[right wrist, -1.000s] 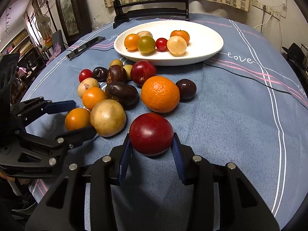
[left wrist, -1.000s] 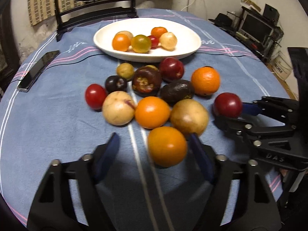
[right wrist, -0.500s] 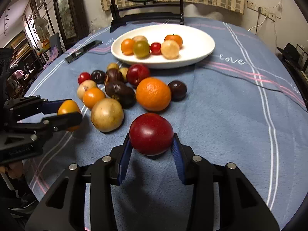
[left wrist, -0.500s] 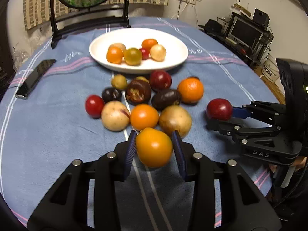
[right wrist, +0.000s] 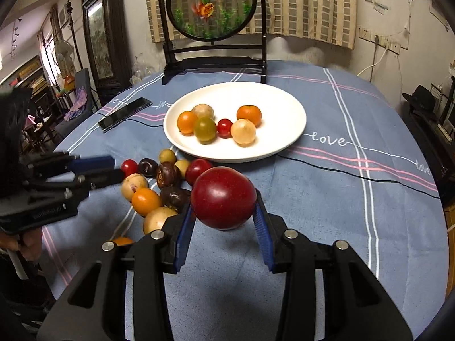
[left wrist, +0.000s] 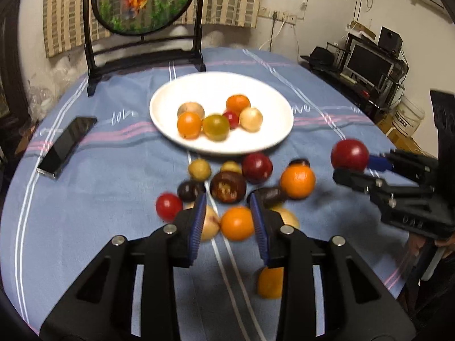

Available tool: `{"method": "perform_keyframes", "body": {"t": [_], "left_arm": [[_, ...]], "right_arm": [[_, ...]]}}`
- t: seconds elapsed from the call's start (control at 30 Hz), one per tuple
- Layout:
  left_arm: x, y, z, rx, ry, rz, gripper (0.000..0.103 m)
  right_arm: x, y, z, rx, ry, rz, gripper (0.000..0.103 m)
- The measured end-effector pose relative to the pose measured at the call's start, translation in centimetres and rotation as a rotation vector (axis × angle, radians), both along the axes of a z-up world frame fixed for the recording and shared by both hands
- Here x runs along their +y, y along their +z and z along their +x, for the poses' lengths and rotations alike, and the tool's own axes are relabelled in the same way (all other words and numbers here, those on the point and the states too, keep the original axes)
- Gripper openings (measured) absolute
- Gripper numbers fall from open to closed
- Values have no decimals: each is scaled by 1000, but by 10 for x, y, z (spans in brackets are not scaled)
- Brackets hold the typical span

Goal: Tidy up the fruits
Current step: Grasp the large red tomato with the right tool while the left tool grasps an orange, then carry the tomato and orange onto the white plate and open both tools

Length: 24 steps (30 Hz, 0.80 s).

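Note:
My right gripper is shut on a large dark red fruit and holds it above the blue cloth; the left wrist view shows that fruit off to the right. My left gripper hangs over the loose pile, jaws closing with nothing between the pads. A small orange lies on the cloth below it, half hidden by a finger; the right wrist view shows the small orange too. The white plate at the back holds several small fruits.
Several loose fruits lie in front of the plate, among them a big orange and a dark brown fruit. A black phone lies at the left. A round goldfish screen on a black stand rises behind the plate.
Both grippers have risen. The right one lifted the red fruit off the cloth. The orange that sat between the left pads half a second ago has slipped out and now lies on the cloth.

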<state>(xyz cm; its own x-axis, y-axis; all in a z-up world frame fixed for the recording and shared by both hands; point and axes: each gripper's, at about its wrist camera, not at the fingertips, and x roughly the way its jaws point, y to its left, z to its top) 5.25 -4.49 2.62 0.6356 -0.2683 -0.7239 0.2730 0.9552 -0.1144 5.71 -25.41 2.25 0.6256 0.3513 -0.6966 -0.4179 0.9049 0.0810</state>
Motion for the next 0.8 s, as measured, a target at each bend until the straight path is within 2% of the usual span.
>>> {"method": "perform_keyframes", "body": {"t": [0.07, 0.2, 0.4, 0.5, 0.6, 0.8], "left_arm": [[-1, -5, -9, 11, -21, -9, 37], [-11, -17, -23, 69, -83, -59, 45], [-34, -38, -26, 126, -118, -16, 46], [-37, -55, -24, 175, -103, 13, 43], [-39, -57, -30, 150, -107, 41, 40], [-33, -47, -28, 146, -109, 36, 39]], "right_arm": [[0, -5, 1, 13, -1, 0, 42], [-4, -14, -1, 41, -11, 6, 42], [-12, -13, -11, 44, -23, 9, 42], [-15, -15, -14, 45, -26, 7, 42], [-16, -16, -16, 50, -24, 9, 42], [-12, -16, -13, 48, -16, 5, 42]]}}
